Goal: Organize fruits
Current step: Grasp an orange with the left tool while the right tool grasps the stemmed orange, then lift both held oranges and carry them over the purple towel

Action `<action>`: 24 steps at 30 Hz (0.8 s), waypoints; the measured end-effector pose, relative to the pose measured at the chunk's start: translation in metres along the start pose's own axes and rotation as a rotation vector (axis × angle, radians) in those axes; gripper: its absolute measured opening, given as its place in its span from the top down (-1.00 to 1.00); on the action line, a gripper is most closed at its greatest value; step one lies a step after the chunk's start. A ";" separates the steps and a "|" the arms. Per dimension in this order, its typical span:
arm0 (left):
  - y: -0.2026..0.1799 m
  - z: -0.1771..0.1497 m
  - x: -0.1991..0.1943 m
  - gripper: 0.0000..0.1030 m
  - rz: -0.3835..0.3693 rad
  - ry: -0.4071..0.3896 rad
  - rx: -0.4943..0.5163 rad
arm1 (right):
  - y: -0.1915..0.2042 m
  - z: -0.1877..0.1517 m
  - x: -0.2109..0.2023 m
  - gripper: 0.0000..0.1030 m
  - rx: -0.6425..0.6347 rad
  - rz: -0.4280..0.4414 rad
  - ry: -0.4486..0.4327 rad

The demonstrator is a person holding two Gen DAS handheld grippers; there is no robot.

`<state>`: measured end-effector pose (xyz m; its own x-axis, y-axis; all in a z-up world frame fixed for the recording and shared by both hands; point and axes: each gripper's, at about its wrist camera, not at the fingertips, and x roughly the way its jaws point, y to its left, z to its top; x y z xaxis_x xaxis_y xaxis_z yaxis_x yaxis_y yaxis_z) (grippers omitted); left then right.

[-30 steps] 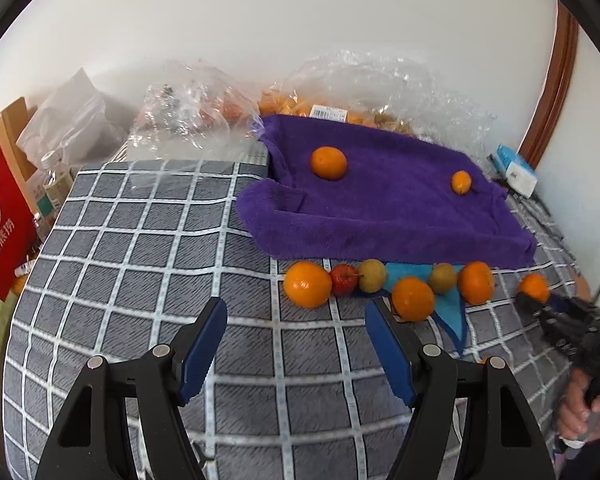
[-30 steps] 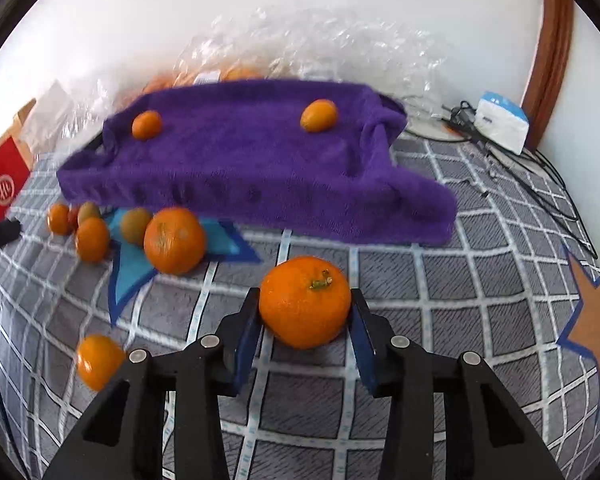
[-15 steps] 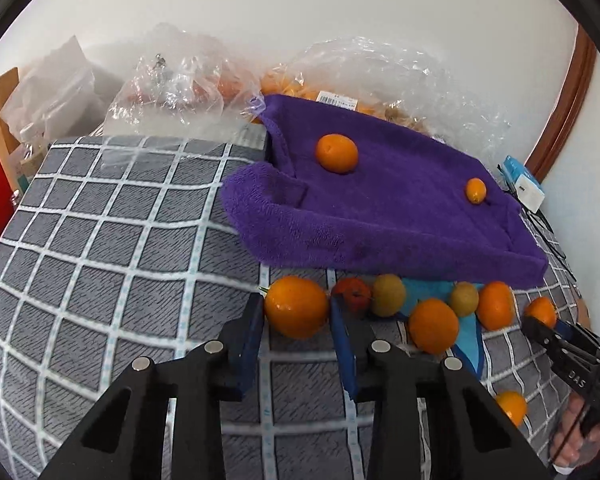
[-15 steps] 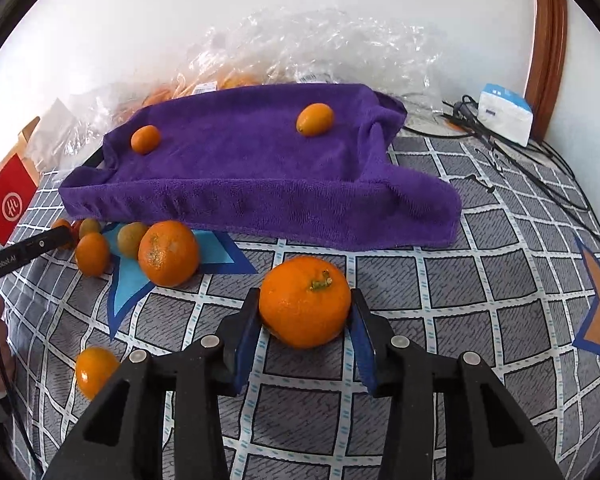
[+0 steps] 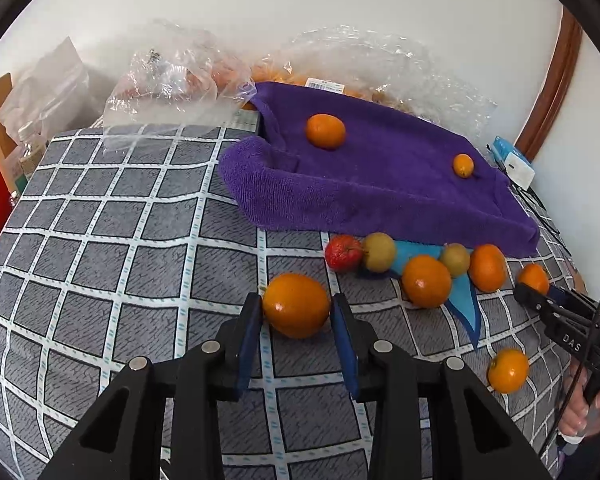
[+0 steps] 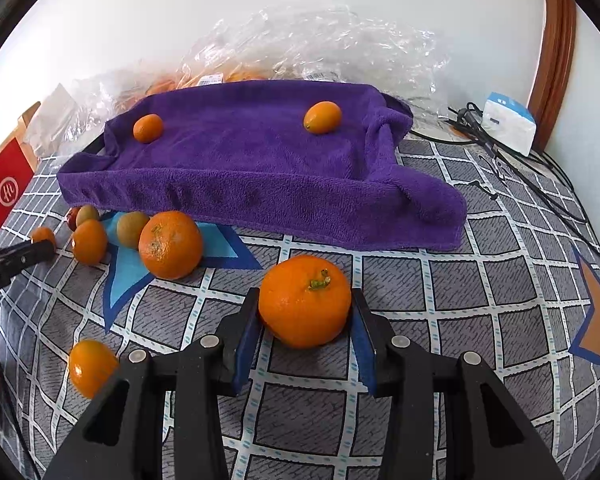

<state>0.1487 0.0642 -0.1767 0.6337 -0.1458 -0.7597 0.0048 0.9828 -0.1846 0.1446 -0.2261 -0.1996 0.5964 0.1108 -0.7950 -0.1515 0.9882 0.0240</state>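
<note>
My left gripper [image 5: 297, 312] is shut on an orange [image 5: 296, 305] above the grey checked cloth. My right gripper [image 6: 305, 312] is shut on a stemmed orange [image 6: 305, 301]. A purple towel [image 5: 380, 184] lies at the back, also in the right wrist view [image 6: 252, 160]. On it sit an orange [image 5: 325, 131] and a small kumquat [image 5: 463, 165]. In front of the towel lie a red fruit [image 5: 343, 253], two greenish fruits [image 5: 379, 252] and several oranges [image 5: 426, 281]. One loose orange [image 6: 91, 368] lies near the front.
Clear plastic bags [image 5: 180, 72] of fruit lie behind the towel. A red box [image 6: 5, 188] stands at the left edge. A white and blue box [image 6: 508, 122] and black cables [image 6: 540, 184] lie at the right.
My left gripper moved forward to the leftmost orange, closed on it and drew it away from the row. My right gripper kept its orange and rose slightly.
</note>
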 end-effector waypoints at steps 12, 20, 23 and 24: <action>0.010 -0.002 0.000 0.38 -0.055 -0.027 -0.049 | -0.003 0.000 0.000 0.16 0.013 0.021 -0.002; 0.011 -0.005 -0.014 0.39 -0.084 -0.106 -0.076 | -0.009 0.000 -0.006 0.18 0.046 0.057 -0.032; 0.009 -0.005 -0.018 0.38 -0.087 -0.130 -0.069 | -0.008 0.000 -0.006 0.18 0.046 0.047 -0.035; 0.008 -0.004 -0.018 0.38 -0.087 -0.133 -0.067 | -0.008 0.000 -0.007 0.18 0.043 0.045 -0.038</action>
<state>0.1338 0.0745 -0.1672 0.7301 -0.2092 -0.6506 0.0151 0.9567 -0.2906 0.1417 -0.2346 -0.1947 0.6191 0.1583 -0.7692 -0.1453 0.9857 0.0859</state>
